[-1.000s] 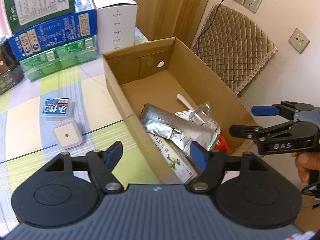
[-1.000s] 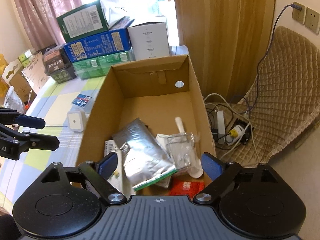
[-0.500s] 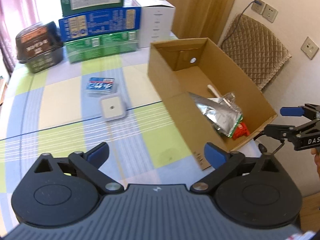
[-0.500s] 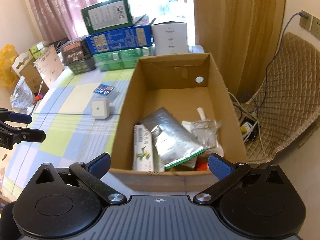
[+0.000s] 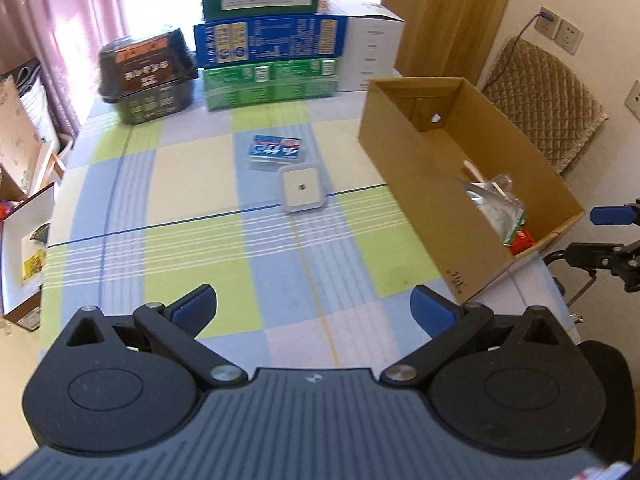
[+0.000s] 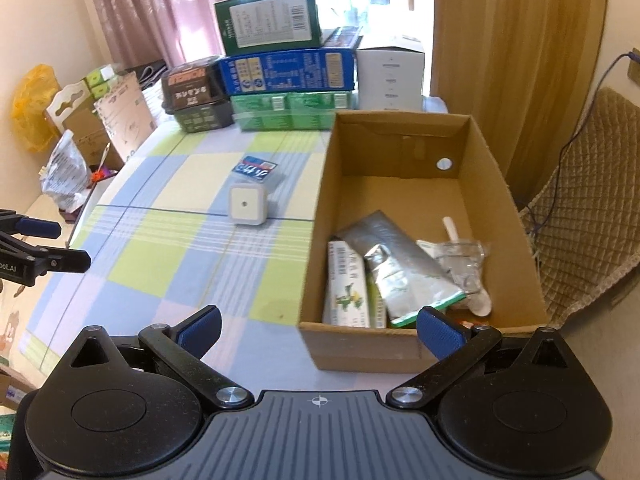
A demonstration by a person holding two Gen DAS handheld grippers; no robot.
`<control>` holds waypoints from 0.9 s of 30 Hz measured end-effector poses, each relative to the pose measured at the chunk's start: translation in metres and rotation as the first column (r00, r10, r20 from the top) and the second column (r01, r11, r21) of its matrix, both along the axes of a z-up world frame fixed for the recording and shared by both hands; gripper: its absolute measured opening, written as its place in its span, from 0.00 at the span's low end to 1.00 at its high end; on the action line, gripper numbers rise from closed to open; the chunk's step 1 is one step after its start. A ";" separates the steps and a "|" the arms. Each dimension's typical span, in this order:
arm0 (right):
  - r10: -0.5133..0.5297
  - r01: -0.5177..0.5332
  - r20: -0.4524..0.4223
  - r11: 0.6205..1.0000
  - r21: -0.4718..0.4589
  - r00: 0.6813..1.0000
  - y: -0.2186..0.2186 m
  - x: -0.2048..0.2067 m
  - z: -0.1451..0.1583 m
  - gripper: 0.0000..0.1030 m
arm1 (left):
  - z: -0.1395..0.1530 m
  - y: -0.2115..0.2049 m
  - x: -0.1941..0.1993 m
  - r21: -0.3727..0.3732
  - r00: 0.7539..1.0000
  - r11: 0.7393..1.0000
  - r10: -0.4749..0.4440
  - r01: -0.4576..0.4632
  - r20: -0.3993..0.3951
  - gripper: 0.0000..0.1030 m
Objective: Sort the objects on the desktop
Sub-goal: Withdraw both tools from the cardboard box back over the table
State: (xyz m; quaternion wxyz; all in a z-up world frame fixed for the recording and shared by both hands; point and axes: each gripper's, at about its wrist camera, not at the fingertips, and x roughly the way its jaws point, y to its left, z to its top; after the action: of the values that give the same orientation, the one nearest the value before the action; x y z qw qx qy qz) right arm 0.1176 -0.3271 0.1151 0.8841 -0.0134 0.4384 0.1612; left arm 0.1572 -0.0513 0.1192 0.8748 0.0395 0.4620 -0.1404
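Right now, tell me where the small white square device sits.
The white square device sits on the checked tablecloth, left of the cardboard box in the right wrist view, just in front of the blue packet.

One cardboard box, one white square plug-in unit, one blue packet, four stacked cartons.

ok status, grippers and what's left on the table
Left gripper open, empty. Right gripper open, empty. White cube and blue pack still on cloth, outside box. Path to both clear.
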 end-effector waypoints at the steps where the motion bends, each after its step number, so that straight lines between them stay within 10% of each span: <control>1: 0.003 -0.003 0.000 1.000 0.002 1.000 0.003 -0.001 0.000 0.98 | 0.000 0.004 -0.001 0.001 1.000 1.000 0.005 -0.005 0.002 0.98; 27: 0.106 -0.105 -0.010 0.993 0.056 0.994 0.116 0.011 -0.030 0.98 | -0.032 0.074 0.003 -0.006 0.997 0.997 0.075 -0.075 -0.003 0.98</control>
State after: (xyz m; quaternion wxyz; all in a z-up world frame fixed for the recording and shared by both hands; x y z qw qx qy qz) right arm 0.1286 -0.2116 0.0855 0.8715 -0.0109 0.4384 0.2197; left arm 0.1603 0.0228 0.0876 0.8789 0.0192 0.4641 -0.1088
